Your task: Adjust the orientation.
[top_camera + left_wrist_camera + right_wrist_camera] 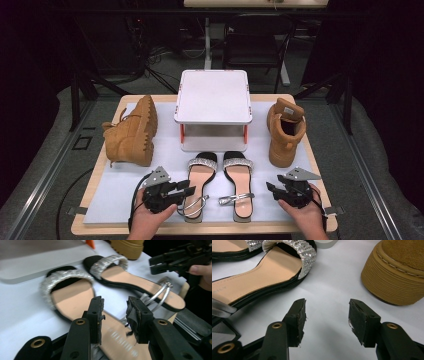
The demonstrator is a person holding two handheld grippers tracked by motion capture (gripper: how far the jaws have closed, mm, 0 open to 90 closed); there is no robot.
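Left sandal [198, 186] about to be picked up at the counter's [115, 195] near edge.
The left gripper [114, 312] hovers over its insole, fingers apart; the right gripper [325, 317] waits open beside the right sandal [239, 185]. Next, likely: lower, close on the sole's edge.

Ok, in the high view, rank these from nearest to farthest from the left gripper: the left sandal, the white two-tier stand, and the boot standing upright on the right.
From the left gripper:
1. Left sandal, right beside the jaws, front centre.
2. White two-tier stand, behind the sandals, centre.
3. Upright boot, far across on the right side.
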